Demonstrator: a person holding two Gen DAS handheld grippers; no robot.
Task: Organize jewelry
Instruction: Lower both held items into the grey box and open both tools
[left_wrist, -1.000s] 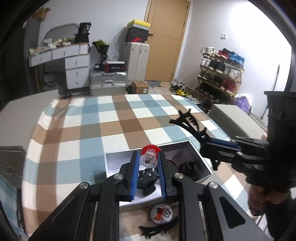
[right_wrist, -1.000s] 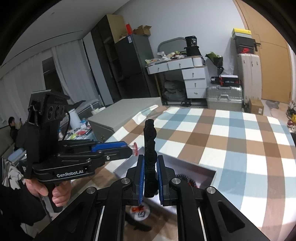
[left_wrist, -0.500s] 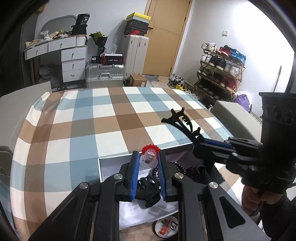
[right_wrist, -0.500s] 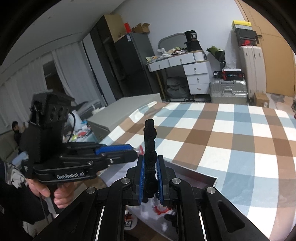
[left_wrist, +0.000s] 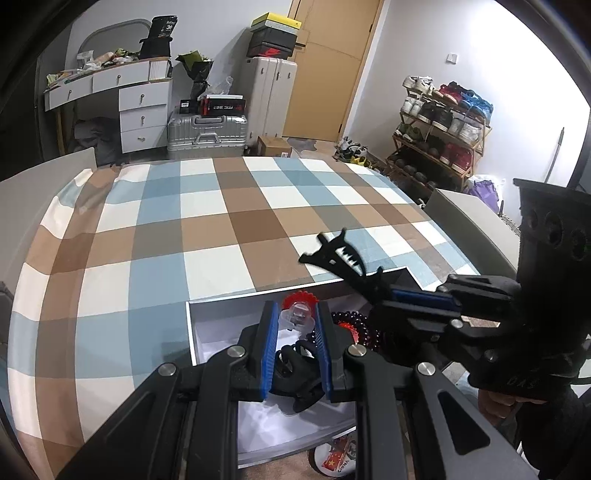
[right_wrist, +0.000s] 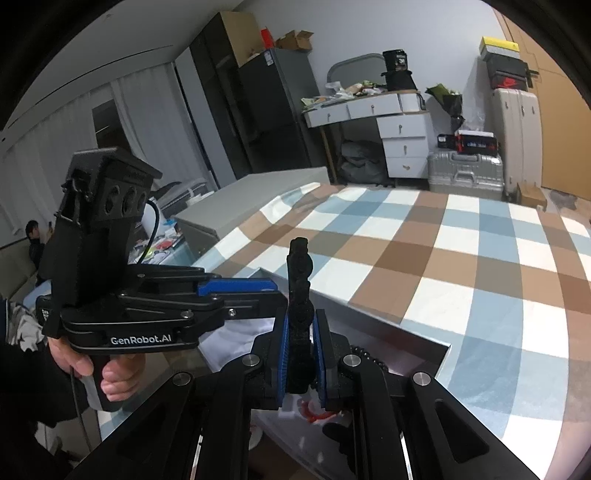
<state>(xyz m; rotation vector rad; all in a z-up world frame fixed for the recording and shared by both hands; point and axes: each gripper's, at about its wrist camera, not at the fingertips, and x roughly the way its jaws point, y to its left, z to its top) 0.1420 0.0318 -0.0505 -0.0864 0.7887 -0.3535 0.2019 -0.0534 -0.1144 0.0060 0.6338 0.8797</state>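
My left gripper (left_wrist: 294, 321) is shut on a clear trinket with a red toothed rim (left_wrist: 297, 309), held over the white open box (left_wrist: 218, 334) on the checked table. My right gripper (right_wrist: 300, 328) is shut on a black toothed hair clip (right_wrist: 300, 273), which also shows in the left wrist view (left_wrist: 338, 258), sticking out over the box's far edge. Inside the box lie a dark bead bracelet (left_wrist: 352, 325) and another black clip (left_wrist: 295, 373). The left gripper shows in the right wrist view (right_wrist: 236, 288), just left of the black clip.
The checked tablecloth (left_wrist: 207, 229) stretches beyond the box. A round badge with a red flag print (left_wrist: 338, 456) lies near the box's front edge. Grey cabinets (right_wrist: 251, 195) flank the table. A suitcase (left_wrist: 207, 134), drawers and a shoe rack (left_wrist: 439, 136) stand behind.
Both grippers have moved farther over the box, each still holding its item. The right gripper with the black clip has drawn closer to the left one.
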